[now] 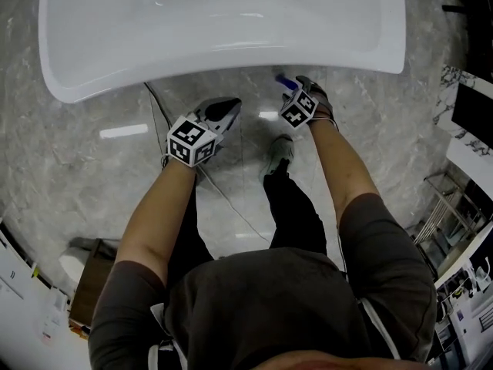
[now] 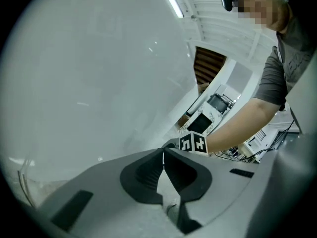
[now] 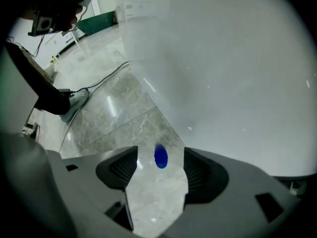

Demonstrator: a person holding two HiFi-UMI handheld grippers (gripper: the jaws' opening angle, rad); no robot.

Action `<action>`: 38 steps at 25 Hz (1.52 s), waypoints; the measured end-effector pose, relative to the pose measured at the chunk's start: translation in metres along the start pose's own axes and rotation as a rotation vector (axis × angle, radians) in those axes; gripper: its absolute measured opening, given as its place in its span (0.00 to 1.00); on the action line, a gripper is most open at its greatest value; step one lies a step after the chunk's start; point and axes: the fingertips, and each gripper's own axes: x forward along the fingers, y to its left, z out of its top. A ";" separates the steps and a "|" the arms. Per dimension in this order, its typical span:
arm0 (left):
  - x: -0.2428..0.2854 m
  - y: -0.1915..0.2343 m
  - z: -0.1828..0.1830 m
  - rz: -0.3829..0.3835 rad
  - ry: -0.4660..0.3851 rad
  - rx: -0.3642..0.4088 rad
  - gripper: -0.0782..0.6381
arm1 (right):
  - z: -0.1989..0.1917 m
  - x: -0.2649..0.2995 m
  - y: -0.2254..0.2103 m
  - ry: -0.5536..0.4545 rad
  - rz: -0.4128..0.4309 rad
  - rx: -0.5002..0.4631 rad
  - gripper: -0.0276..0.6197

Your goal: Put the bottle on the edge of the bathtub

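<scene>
- Head view: a white bathtub [image 1: 231, 56] stands on a marble floor [image 1: 92, 168]; both grippers are held low beside its outer wall.
- Right gripper [image 3: 161, 152]: its fingers pinch a clear bottle [image 3: 156, 197], with the blue cap [image 3: 161, 157] pointing forward, off the tub's edge.
- Left gripper [image 2: 163, 152]: its fingers are pressed together, with nothing between them.

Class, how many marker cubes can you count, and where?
2: left cube on the left tongs; right cube on the right tongs, which grip the bottle. None seems hidden.
</scene>
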 end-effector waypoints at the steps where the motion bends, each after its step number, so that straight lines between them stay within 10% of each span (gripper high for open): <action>1: -0.009 -0.011 0.009 -0.001 0.001 0.002 0.12 | 0.002 -0.022 0.000 -0.009 -0.002 0.014 0.48; 11: -0.144 -0.143 0.168 0.000 -0.081 0.058 0.12 | 0.080 -0.327 -0.012 -0.305 -0.023 0.177 0.47; 23: -0.340 -0.299 0.368 0.063 -0.329 0.236 0.12 | 0.192 -0.710 -0.016 -0.918 -0.020 0.340 0.34; 38: -0.449 -0.377 0.456 0.116 -0.540 0.375 0.12 | 0.202 -0.870 -0.023 -1.283 -0.022 0.377 0.03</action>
